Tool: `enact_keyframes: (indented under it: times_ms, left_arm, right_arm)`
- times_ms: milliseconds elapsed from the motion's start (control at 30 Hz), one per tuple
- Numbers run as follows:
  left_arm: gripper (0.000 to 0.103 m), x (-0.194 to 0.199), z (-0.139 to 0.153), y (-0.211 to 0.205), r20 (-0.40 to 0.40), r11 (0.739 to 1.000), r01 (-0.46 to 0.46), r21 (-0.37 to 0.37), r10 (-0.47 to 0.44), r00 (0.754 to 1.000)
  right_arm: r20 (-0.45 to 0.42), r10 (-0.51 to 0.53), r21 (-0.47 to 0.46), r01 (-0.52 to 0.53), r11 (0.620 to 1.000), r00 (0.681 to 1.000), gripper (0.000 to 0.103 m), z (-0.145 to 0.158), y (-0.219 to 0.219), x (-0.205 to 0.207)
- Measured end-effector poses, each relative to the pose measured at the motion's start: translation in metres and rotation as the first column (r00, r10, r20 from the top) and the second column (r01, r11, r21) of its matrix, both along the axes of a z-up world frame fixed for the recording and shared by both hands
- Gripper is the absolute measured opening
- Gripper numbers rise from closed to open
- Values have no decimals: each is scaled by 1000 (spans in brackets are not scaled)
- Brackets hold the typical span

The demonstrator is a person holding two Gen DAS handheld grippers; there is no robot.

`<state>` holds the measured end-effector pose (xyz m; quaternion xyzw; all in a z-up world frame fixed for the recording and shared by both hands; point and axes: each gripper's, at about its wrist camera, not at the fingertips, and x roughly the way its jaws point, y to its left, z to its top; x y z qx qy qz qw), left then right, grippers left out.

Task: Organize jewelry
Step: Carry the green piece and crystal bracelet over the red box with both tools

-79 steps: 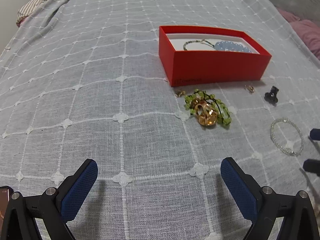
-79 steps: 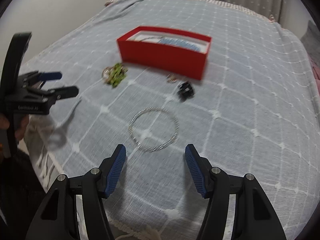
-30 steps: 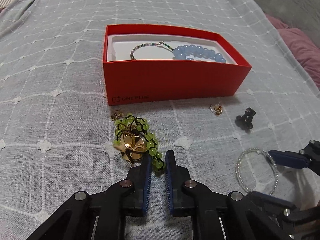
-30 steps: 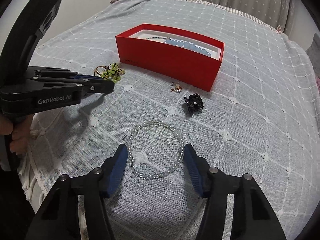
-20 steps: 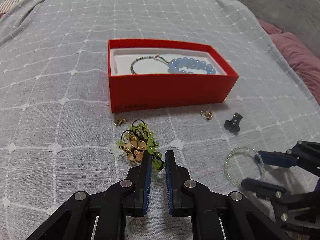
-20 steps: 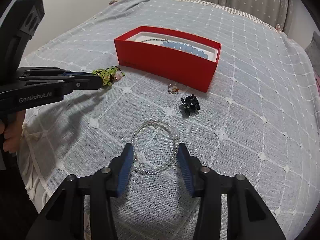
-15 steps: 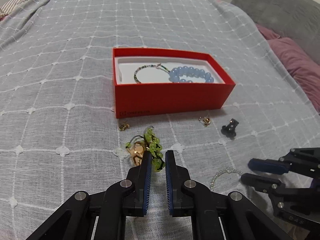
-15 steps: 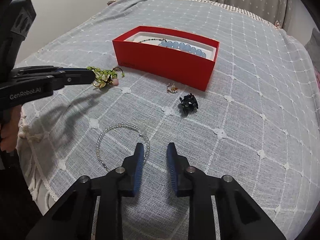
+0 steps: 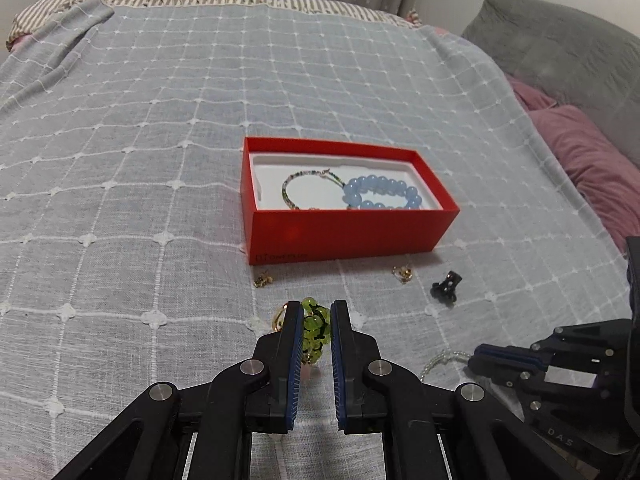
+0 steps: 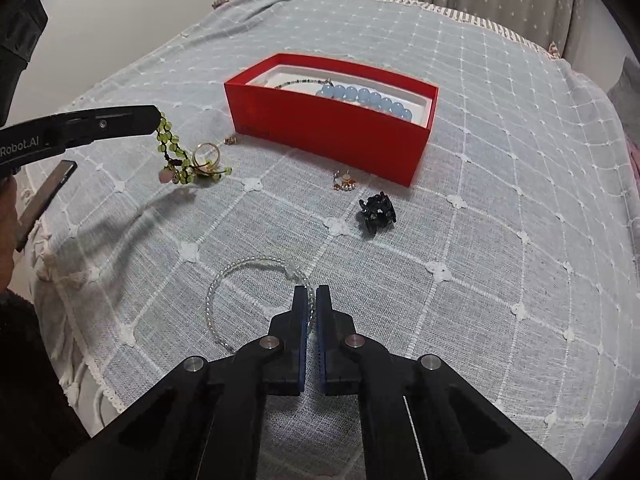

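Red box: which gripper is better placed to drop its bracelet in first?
Probably the left gripper: its green bead bracelet already hangs lifted and nearer the red box. The right gripper pinches the clear bracelet, mostly on the bedspread.

The right gripper (image 10: 311, 300) pinches the near-right edge of the clear bead bracelet (image 10: 240, 288), in front of the red box (image 10: 328, 136). Left of the box, the left gripper (image 10: 154, 118) holds the green bead bracelet (image 10: 176, 156), its lower end dangling. A black clip (image 10: 376, 210) and an earring (image 10: 344, 180) lie just before the box.
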<state>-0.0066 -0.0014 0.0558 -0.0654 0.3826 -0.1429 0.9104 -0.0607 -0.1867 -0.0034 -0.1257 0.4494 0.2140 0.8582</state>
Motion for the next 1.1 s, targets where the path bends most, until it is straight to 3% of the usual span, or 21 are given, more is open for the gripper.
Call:
enact_keyframes:
  times_ms: [700,1100]
  left_arm:
    - [8,15,39,-2,65,995,-23,-93,29,997]
    - [8,55,51,-21,90,971,-22,-238,45,995]
  right_arm:
    - [118,-97,150,79,985,988,4,68,-8,15]
    - [119,-199,278,160,947,973,4,97,-20,48]
